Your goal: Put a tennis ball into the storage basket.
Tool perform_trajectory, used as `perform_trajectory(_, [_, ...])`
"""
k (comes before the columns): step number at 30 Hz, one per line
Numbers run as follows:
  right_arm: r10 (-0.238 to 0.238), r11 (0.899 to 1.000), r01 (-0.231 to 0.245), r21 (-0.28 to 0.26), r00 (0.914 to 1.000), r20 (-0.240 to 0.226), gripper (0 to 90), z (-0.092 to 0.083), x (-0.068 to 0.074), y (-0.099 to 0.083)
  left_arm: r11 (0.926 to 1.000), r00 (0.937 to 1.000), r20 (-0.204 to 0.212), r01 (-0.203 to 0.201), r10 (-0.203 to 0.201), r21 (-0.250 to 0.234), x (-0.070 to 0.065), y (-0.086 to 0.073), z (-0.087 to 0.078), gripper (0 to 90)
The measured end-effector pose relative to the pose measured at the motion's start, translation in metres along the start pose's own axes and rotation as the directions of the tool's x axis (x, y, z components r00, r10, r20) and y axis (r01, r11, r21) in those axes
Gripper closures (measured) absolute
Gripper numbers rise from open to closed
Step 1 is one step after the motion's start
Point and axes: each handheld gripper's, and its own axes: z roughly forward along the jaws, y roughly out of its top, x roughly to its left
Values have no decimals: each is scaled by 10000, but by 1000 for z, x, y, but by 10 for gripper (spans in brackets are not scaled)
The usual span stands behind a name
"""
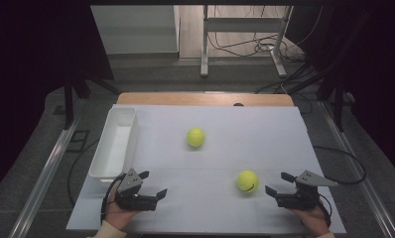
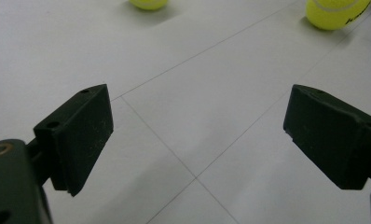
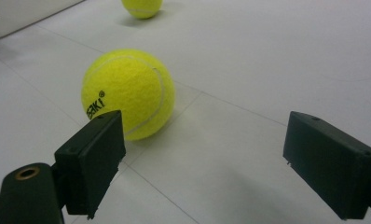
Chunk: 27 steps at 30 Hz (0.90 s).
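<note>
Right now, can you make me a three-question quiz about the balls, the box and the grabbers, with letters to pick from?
1. Where is the white bin?
A. at the table's left side
B. at the table's right side
C. between the two balls

2. How many tennis balls lie on the table?
A. one
B. two
C. four

3. How is the right gripper?
A. shut on a ball
B. open, holding nothing
C. resting inside the bin

Answers: 1 A, the high view shows the bin along the left edge, beyond the left gripper. 2 B, a far ball sits mid-table and a near ball sits closer to the person. 3 B, in the right gripper view its jaws stand wide apart, with the near ball just ahead of them and untouched.
</note>
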Motion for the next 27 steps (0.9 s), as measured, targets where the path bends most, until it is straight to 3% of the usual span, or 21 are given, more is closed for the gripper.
perform_trajectory(10, [74, 10000, -74, -49, 10000, -62, 133, -1, -2, 0, 9997, 9997, 41, 236, -235, -119, 3, -1, 0, 90])
perform_trajectory(15, [-150, 9999, 151, 27, 9997, -200, 135, 0, 3, 0, 9989, 9991, -20, 415, -416, -212, 1, -2, -2, 91])
perform_trajectory(21, [-428, 9991, 430, 51, 9985, -352, 135, 2, 9, 2, 9994, 9995, 29, 300, -300, -197, -5, 2, -1, 91])
perform_trajectory(27, [-399, 9992, 400, 53, 9987, -304, 136, 3, 7, 2, 9999, 9998, 131, 146, -145, -88, -8, 4, 2, 92])
